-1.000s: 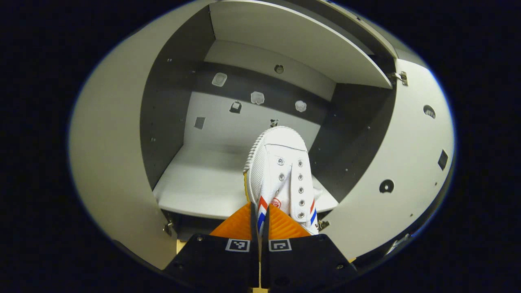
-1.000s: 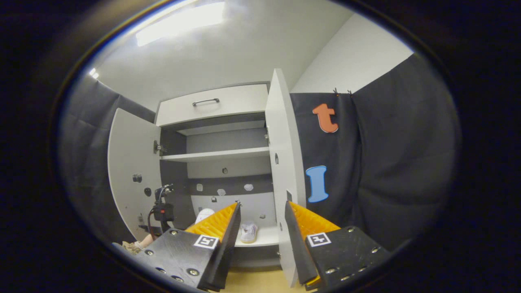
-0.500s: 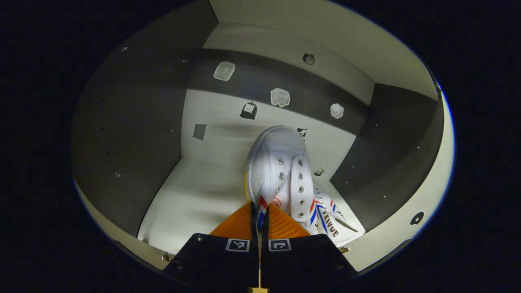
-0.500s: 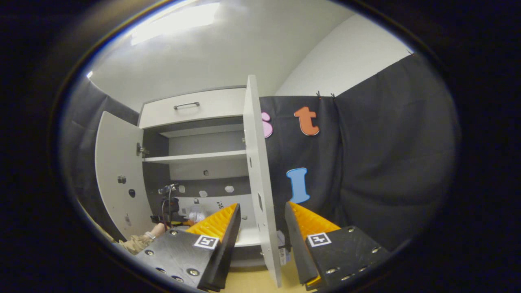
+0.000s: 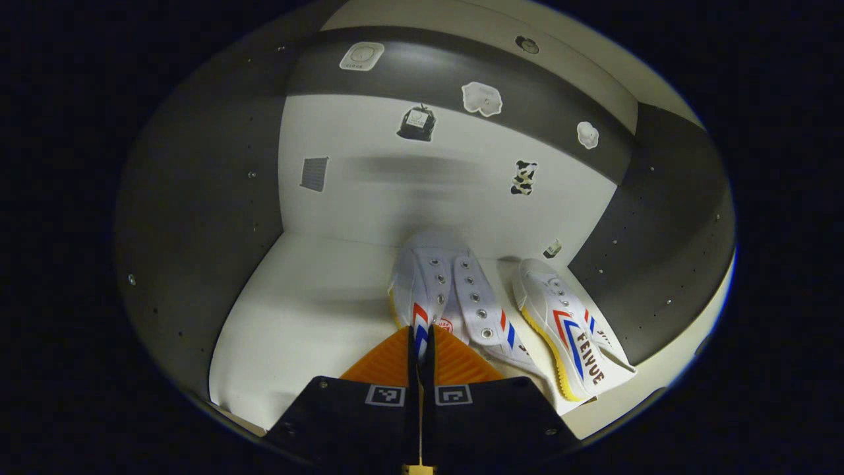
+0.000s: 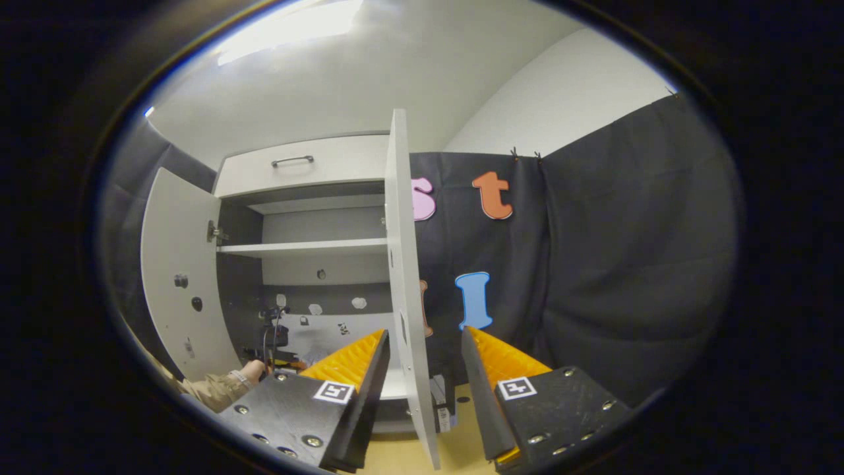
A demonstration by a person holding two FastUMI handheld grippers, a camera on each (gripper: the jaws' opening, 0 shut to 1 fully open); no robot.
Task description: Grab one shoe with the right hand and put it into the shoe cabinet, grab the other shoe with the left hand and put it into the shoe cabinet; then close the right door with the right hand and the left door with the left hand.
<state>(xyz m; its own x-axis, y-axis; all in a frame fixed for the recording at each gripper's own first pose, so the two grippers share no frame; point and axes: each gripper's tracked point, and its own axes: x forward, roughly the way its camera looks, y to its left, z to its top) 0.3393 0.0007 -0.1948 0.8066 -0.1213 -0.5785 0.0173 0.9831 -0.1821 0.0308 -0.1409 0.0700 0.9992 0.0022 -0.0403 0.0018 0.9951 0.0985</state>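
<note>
left hand-held gripper (image 5: 421,343) grips a shoe (image 5: 442,297) by its collar, low over the shelf (image 5: 297,310) beside its mate (image 5: 567,326), ready to release; right hand-held gripper (image 6: 422,349) gapes empty, straddling the right door (image 6: 402,277), seemingly to swing it.

The right gripper (image 6: 422,356) hangs with its jaws spread apart and nothing between them, just in front of the edge of the cabinet's right door (image 6: 402,290), which stands open. The left door (image 6: 171,270) is open too (swung wide). Low inside the shoe cabinet (image 6: 310,247), a sleeved hand (image 6: 247,373) holds the other gripper (image 6: 273,333).
</note>
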